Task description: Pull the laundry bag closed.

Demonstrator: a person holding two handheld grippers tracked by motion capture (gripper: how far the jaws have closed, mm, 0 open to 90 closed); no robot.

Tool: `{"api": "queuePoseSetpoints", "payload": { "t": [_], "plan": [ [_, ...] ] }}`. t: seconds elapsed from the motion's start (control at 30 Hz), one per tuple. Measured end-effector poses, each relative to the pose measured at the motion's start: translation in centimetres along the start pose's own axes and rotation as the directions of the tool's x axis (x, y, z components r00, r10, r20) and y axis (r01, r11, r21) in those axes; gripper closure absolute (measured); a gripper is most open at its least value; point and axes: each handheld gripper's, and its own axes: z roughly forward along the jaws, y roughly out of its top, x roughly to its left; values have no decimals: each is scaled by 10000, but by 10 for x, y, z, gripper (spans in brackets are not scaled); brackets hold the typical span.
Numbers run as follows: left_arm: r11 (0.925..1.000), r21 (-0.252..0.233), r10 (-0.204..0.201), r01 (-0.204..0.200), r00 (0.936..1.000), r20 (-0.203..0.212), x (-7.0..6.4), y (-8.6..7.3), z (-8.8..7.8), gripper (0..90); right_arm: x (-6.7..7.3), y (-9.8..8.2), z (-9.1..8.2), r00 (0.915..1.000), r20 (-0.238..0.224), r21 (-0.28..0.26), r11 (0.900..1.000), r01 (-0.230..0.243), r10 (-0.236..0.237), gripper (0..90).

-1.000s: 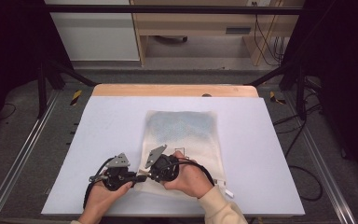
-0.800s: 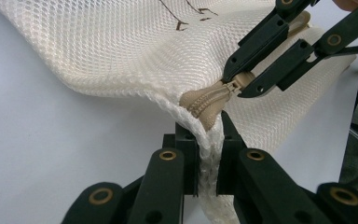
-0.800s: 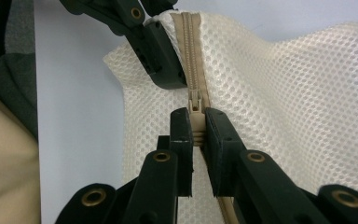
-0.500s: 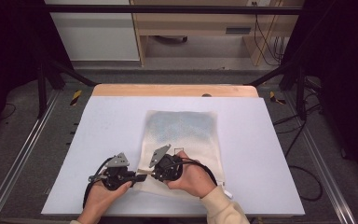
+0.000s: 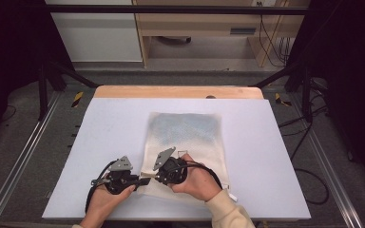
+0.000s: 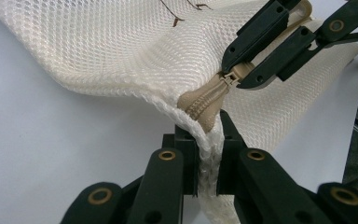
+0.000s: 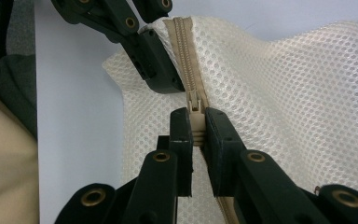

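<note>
Mesh bag (image 5: 185, 142) flat on white bench (image 5: 275, 156), near front edge. Left gripper (image 6: 209, 161) fingers pinch bag corner; right gripper (image 7: 196, 133) fingers pinch zipper pull (image 7: 195, 105). Wooden strip (image 5: 178, 92) along bench rear; cables (image 5: 309, 185) on grey floor.

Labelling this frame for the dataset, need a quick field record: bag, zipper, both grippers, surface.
object: mesh bag, cream, lying flat
zipper: beige zipper, closed along the visible stretch
left gripper: shut on the bag's corner edge at the zipper's end
right gripper: shut on the zipper pull
hands: close together at the bag's near left corner
surface: pale table
</note>
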Motion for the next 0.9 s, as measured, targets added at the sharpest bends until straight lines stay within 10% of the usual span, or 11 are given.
{"api": "queuePoseSetpoints", "payload": {
  "t": [0.9],
  "plan": [
    [9999, 39, 152, -153, 9999, 38, -3, 0, 2, 830, 1, -4, -2, 10000, -8, 199, 9998, 5, -5, 821]
  ]
}}
